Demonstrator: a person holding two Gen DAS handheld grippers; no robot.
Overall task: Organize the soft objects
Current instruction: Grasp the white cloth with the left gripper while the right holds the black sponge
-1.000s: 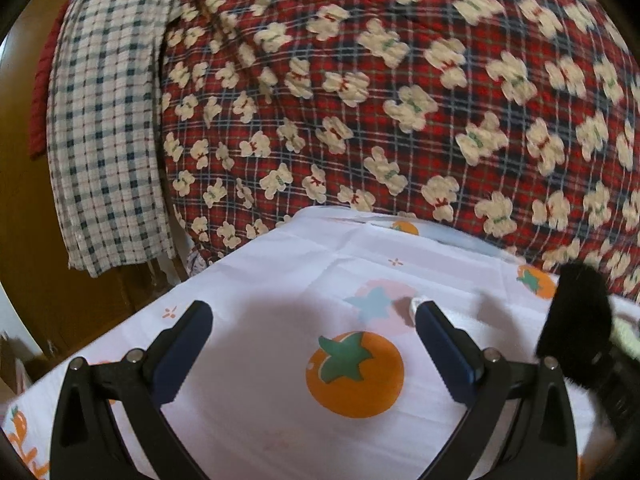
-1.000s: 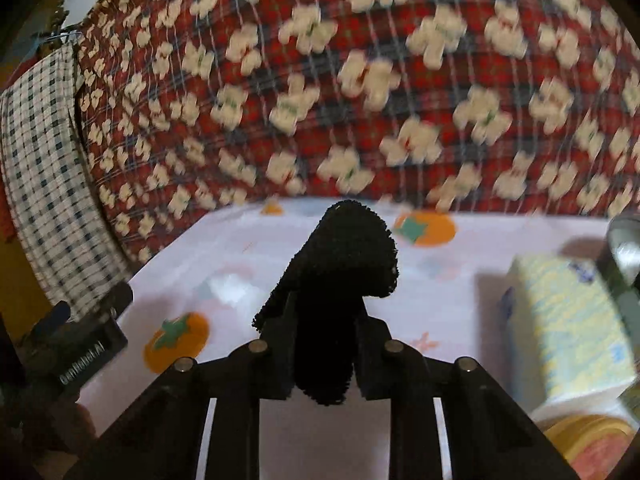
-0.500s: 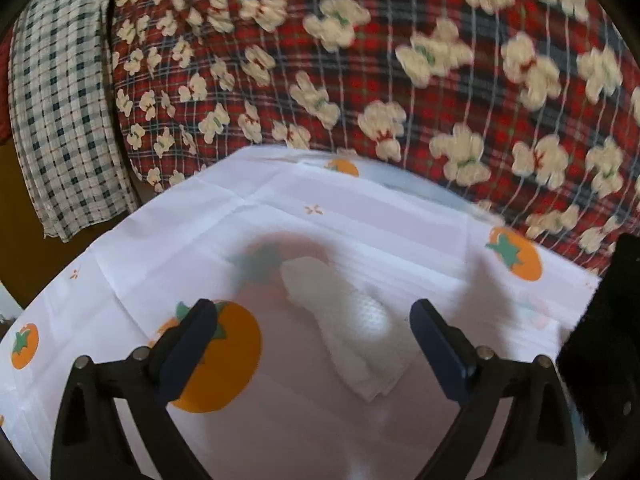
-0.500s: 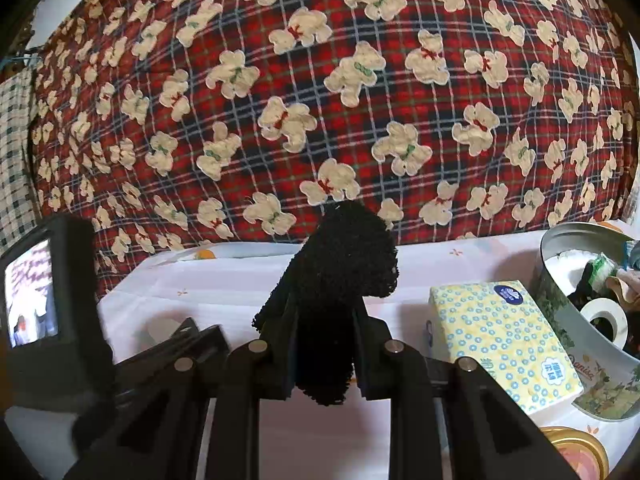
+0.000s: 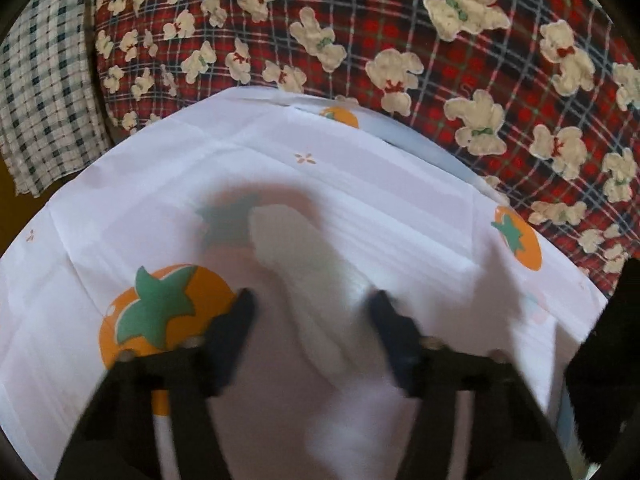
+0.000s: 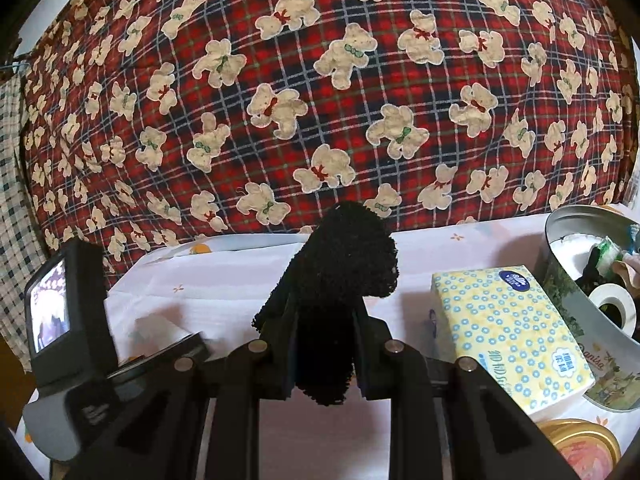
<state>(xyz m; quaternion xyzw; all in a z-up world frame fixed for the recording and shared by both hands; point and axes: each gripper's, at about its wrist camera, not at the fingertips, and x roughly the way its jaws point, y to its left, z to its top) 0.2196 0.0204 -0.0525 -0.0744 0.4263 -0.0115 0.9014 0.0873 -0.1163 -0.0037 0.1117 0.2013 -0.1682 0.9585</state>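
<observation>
A white soft cloth lies crumpled on the white tablecloth printed with orange fruit. My left gripper points down over it with the cloth between its fingers. Its jaws are closing, and a gap still shows on each side of the cloth. My right gripper is shut on a black fluffy cloth, which stands up from between its fingers and hangs a little below them. That black cloth also shows at the right edge of the left wrist view.
A red plaid blanket with bear prints rises behind the table. A blue-checked cloth hangs at the left. A yellow tissue pack, a round tin holding a tape roll, and a yellow lid sit at the right.
My left gripper moved forward and down over the white cloth, and its jaws narrowed around it. The right wrist view swung right, bringing the tin into sight. The black cloth stayed gripped.
</observation>
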